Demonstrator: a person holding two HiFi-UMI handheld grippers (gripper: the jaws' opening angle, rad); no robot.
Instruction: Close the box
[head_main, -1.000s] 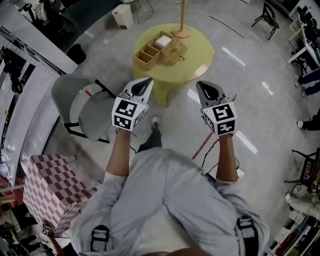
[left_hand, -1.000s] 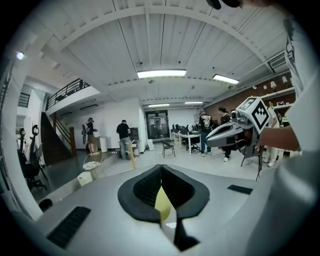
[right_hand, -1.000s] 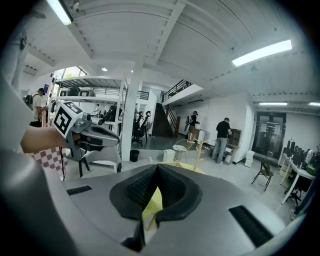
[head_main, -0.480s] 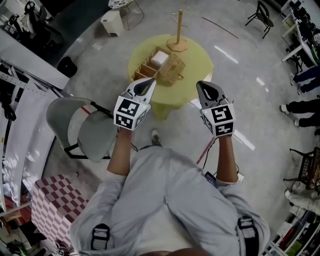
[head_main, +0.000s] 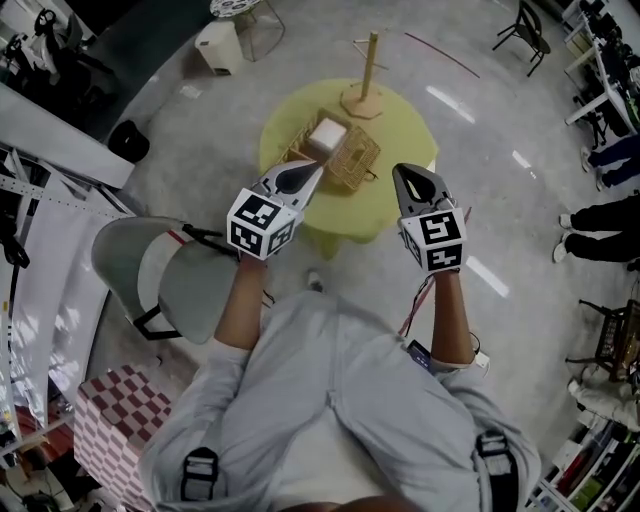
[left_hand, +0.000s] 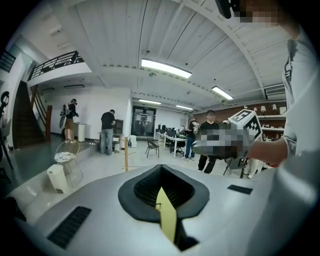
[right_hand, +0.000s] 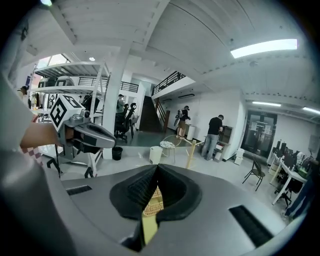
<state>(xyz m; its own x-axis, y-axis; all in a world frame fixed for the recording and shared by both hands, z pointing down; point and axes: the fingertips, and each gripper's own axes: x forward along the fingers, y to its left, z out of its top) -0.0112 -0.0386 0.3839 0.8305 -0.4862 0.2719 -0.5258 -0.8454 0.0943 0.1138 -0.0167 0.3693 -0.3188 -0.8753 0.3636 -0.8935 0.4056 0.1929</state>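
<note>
A wicker box (head_main: 322, 150) stands on a round yellow table (head_main: 400, 135) on the floor ahead. Its woven lid (head_main: 354, 166) lies open to the right, and something white (head_main: 327, 132) sits inside. My left gripper (head_main: 302, 173) is held in the air, shut and empty, its tip over the table's near left edge. My right gripper (head_main: 405, 179) is also shut and empty, over the near right edge. Both are well above the box. A strip of wicker (right_hand: 152, 202) shows through the slit of the right gripper's (right_hand: 156, 167) jaws. The left gripper's (left_hand: 160, 167) jaws meet.
A wooden post stand (head_main: 364, 82) is at the table's far side. A grey chair (head_main: 165, 275) stands at my left, a red-checked box (head_main: 115, 435) behind it. A white bin (head_main: 215, 45) is far left. Other people stand at the right edge (head_main: 600, 215).
The table and box have come closer and now lie just under the gripper tips. Both grippers stay shut and held at the same height.
</note>
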